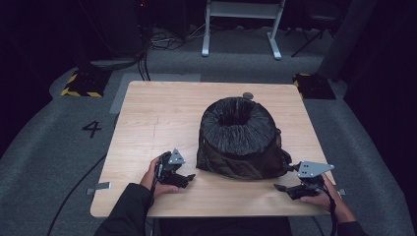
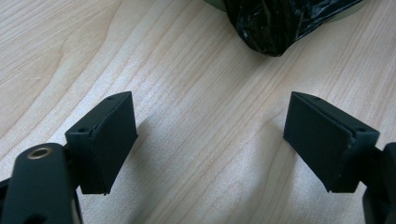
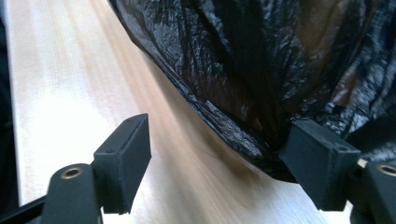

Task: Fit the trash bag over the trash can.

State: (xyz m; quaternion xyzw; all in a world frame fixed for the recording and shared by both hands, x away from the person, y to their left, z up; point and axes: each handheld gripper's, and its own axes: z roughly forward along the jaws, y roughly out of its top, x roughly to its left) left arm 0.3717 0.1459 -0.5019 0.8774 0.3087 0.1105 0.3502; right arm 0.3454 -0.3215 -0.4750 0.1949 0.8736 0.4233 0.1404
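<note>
Dim room, grey carpet, one lit wooden table.

We see a pale wood-grain table [image 1: 147, 118] standing on grey carpet floor [image 1: 44, 147] marked with a black "4" [image 1: 92, 129]. Behind it we note a white metal frame [image 1: 241, 24] on two feet, black cables [image 1: 167, 39] trailing over the floor, and two dark bases edged with yellow-black hazard tape [image 1: 81, 84]. Surroundings fall off into darkness; light concentrates on the tabletop.

A pale wooden table [image 1: 147, 123] carries a round bin wrapped in a black plastic bag [image 1: 239, 140].
</note>
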